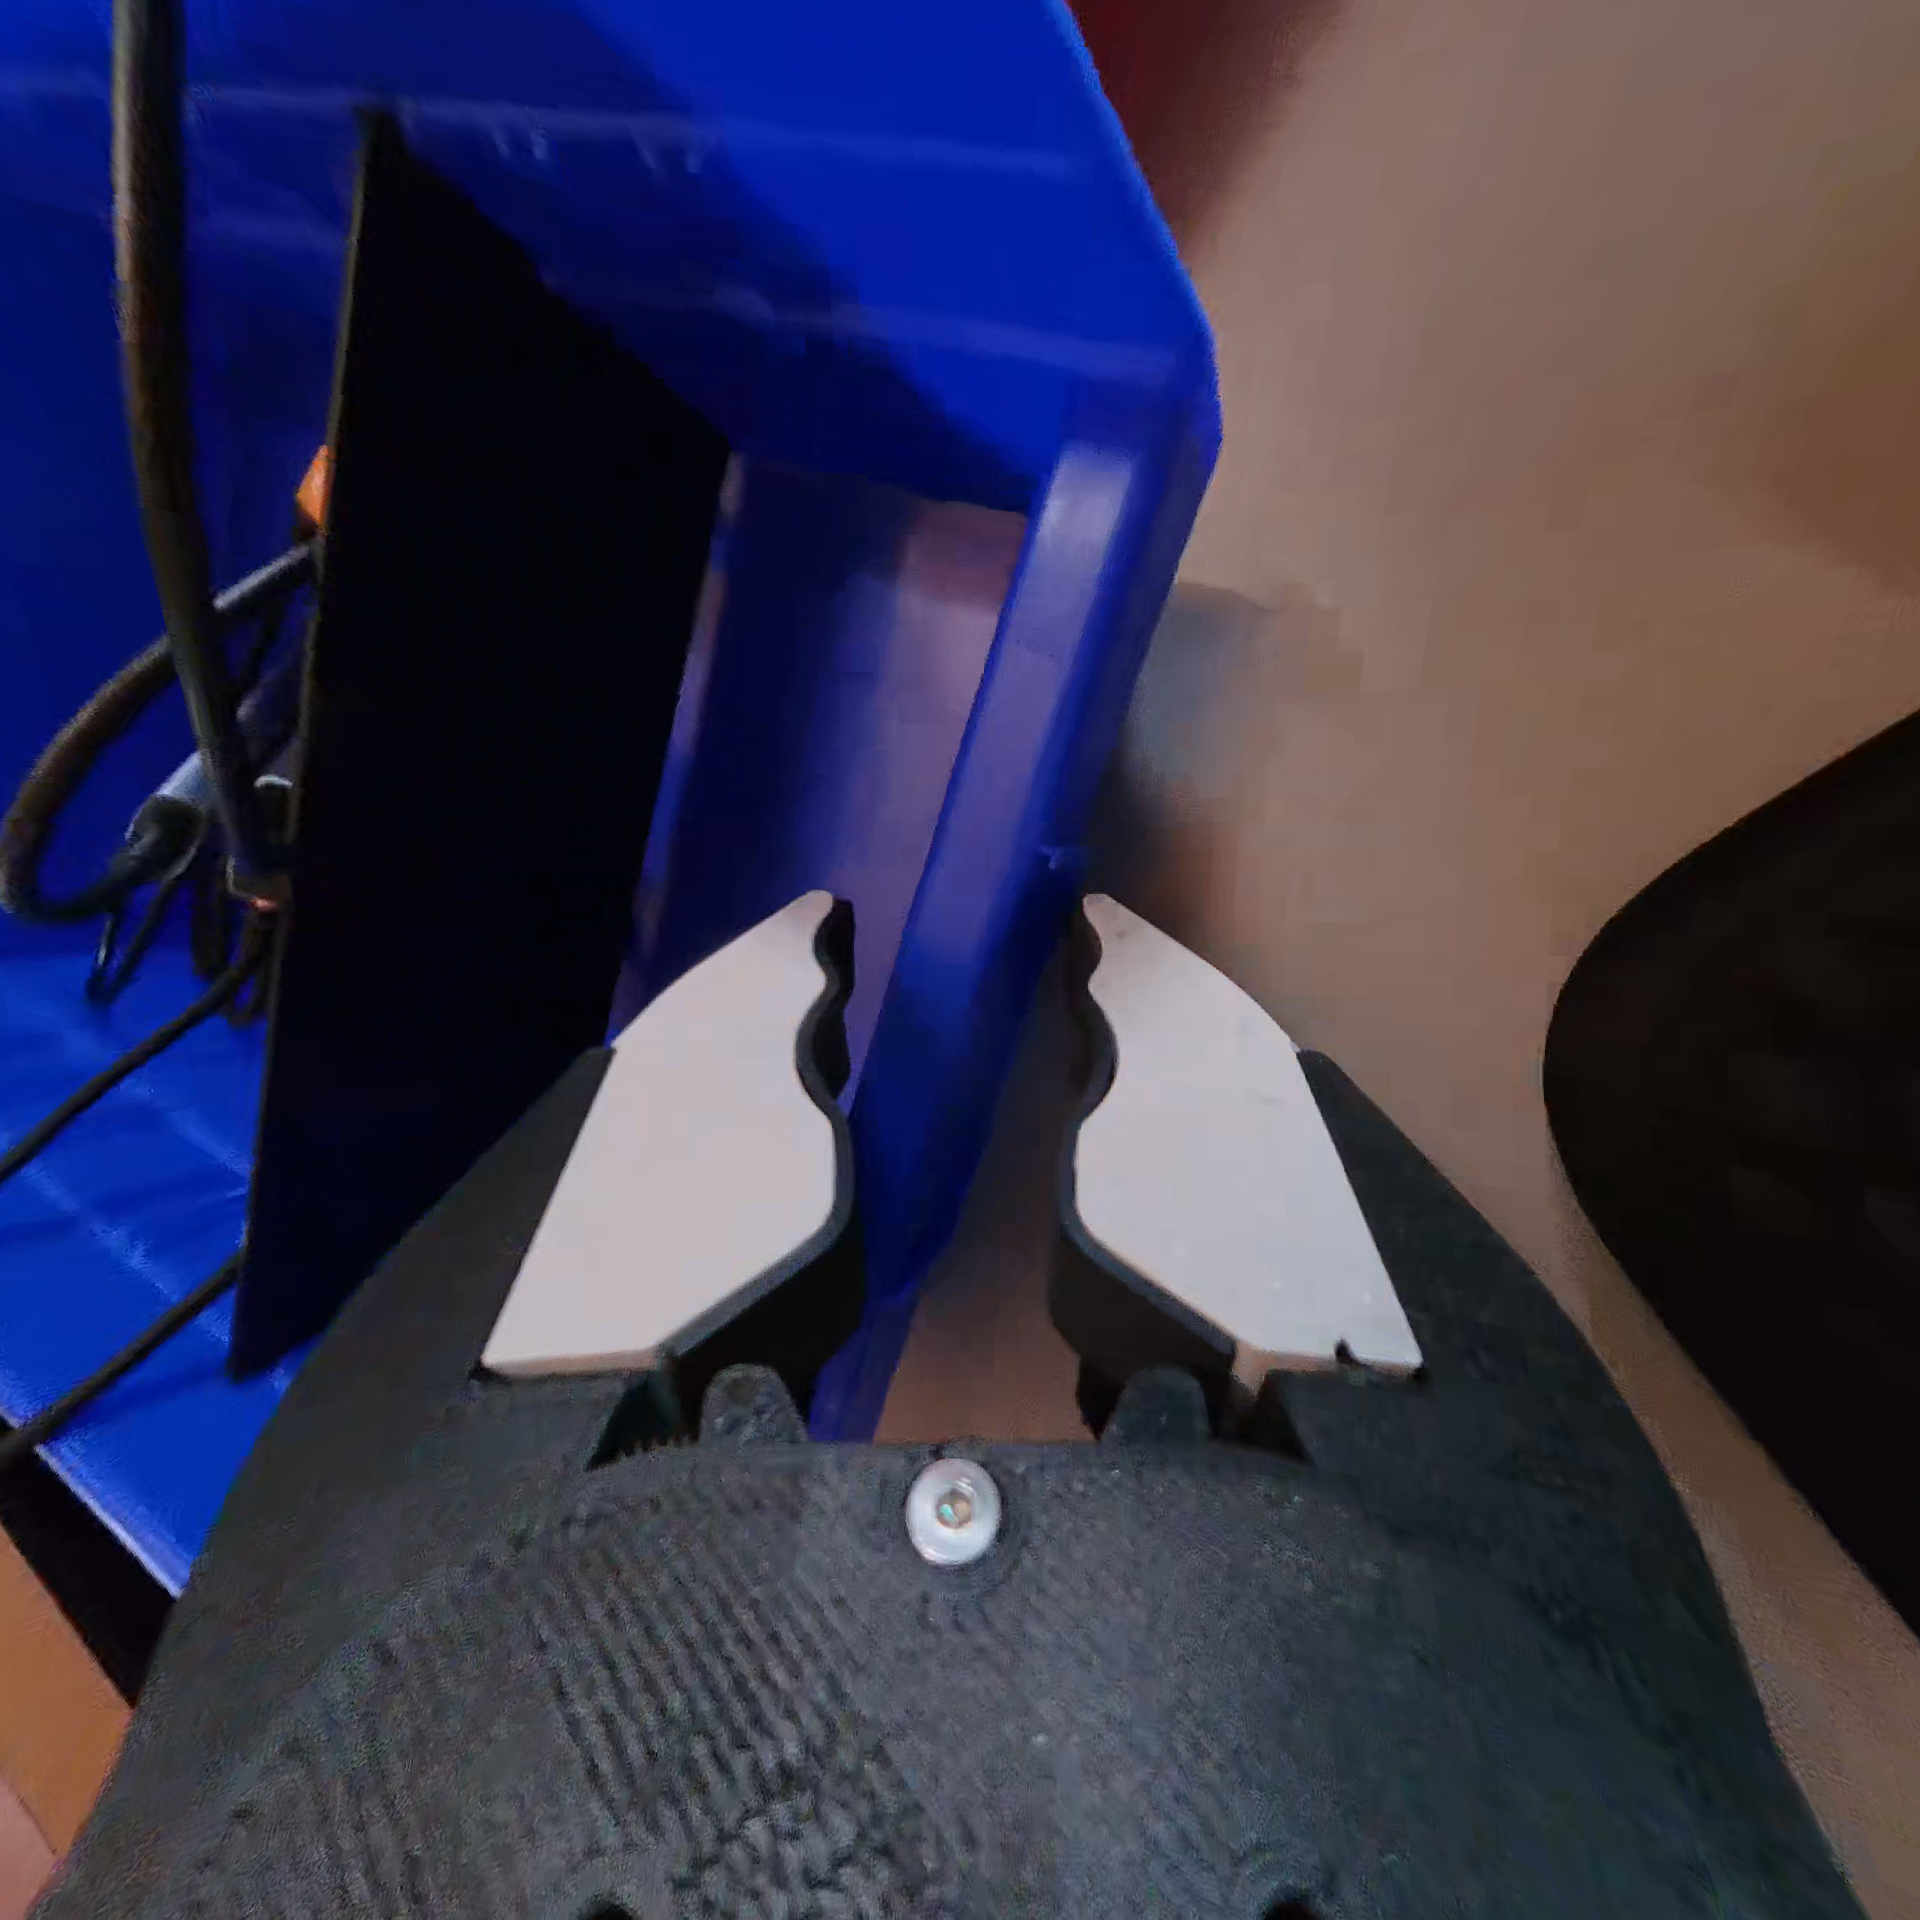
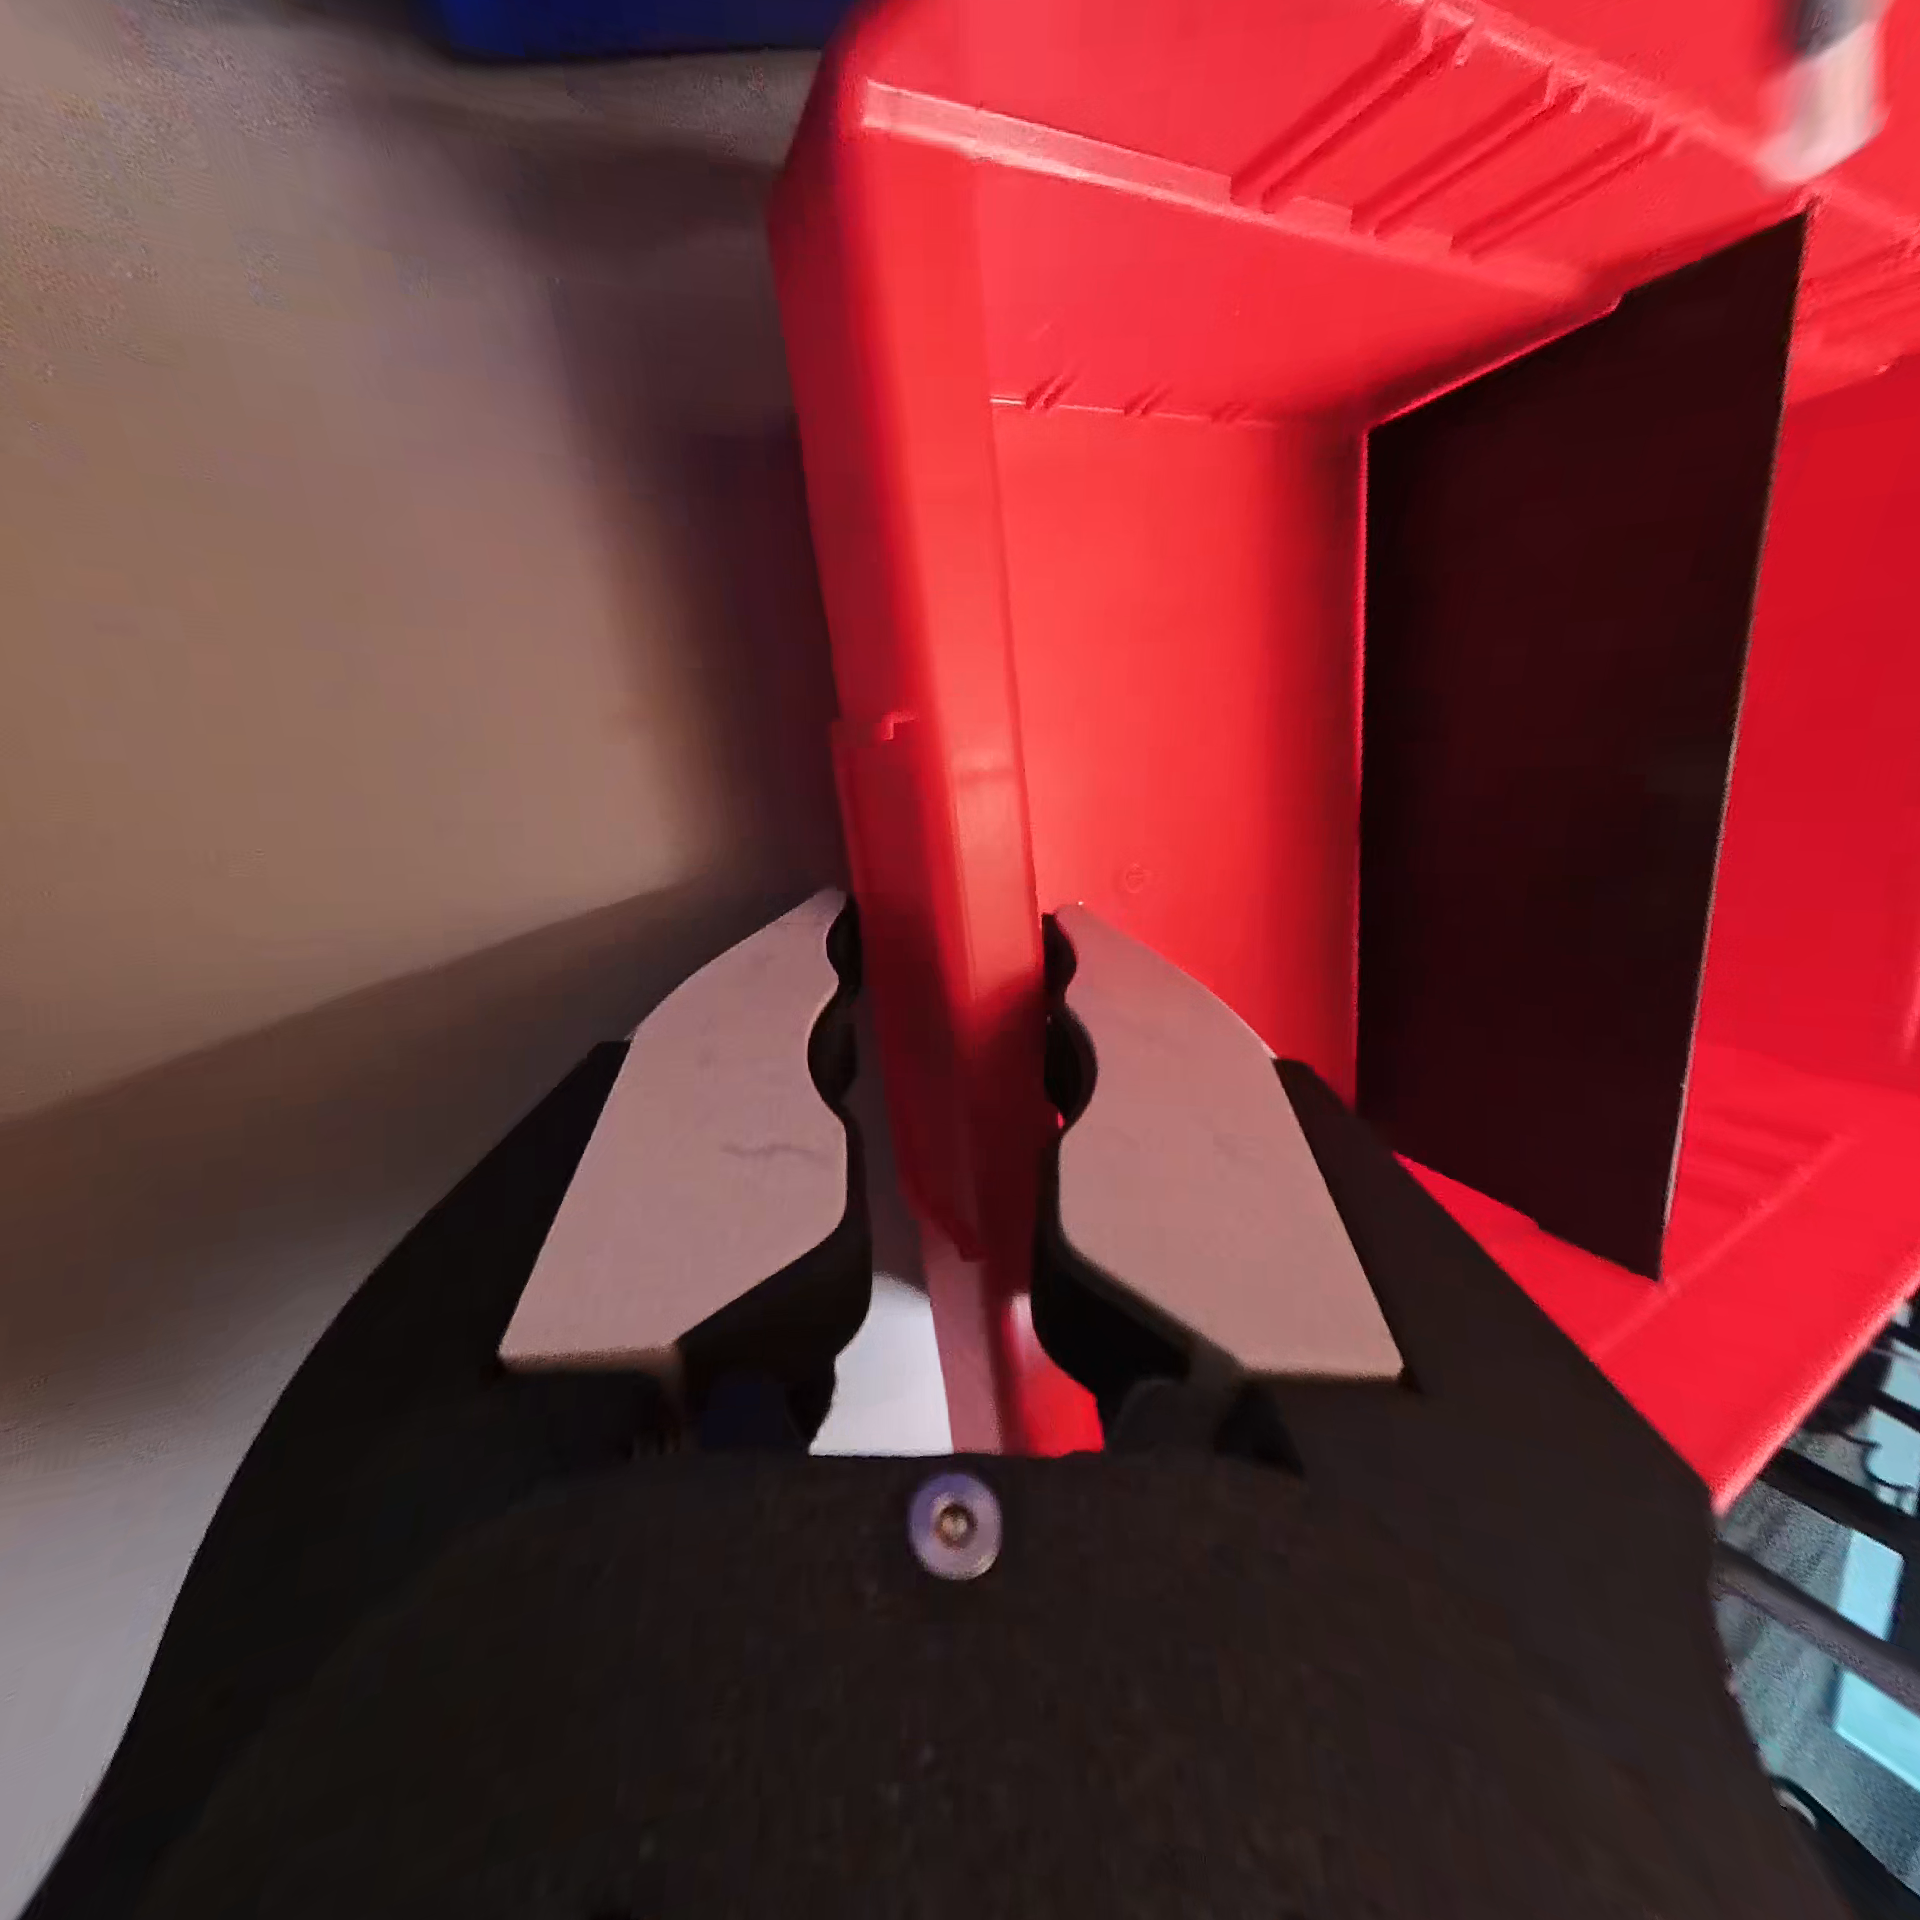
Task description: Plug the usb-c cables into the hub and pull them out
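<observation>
Left gripper (image 1: 961,925) straddles the rim wall of a blue bin (image 1: 1039,831), one finger inside, one outside, clamped on the wall. Right gripper (image 2: 945,925) same on a red bin (image 2: 935,727), pinching its side wall. Black divider panel (image 1: 468,727) stands upright in the blue bin, between the gripper and the black cables (image 1: 156,623) heaped in the far compartment; connector ends lie among them, hub not identifiable. Red bin has its own dark divider (image 2: 1558,779), upright, nothing visible on the near side. Tan tabletop (image 1: 1507,416) beside both bins; dark rounded object (image 1: 1766,1091) at the left view's right edge.
</observation>
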`<action>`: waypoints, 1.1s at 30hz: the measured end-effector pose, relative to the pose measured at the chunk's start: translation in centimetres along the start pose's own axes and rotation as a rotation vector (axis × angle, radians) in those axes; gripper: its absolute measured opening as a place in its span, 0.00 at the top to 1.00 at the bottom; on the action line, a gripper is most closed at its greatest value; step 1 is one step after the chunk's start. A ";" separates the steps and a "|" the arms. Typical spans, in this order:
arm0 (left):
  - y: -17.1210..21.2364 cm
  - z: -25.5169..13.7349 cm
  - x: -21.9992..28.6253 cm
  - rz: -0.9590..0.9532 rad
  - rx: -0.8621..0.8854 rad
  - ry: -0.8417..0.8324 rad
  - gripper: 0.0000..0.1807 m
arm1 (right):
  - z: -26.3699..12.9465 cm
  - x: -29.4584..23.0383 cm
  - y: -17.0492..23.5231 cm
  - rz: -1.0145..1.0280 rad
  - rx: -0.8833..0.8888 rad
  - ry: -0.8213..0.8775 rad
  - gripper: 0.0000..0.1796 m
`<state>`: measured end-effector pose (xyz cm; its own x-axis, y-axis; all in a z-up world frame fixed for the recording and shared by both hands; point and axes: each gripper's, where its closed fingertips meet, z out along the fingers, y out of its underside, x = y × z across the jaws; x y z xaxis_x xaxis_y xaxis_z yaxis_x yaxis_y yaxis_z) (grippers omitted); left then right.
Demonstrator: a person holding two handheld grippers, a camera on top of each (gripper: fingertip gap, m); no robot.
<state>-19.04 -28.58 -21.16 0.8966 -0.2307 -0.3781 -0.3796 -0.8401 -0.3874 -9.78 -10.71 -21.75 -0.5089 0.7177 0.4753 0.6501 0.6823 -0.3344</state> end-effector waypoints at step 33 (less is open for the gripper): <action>-4.5 4.2 -4.2 -0.016 0.116 -0.043 0.83 | -6.4 8.2 26.1 0.233 -0.194 0.225 0.77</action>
<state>-22.02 -21.77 -21.33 0.8931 -0.1945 -0.4056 -0.3912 -0.7808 -0.4872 6.68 12.06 -21.37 -0.2124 0.7874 0.5787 0.8395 0.4501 -0.3043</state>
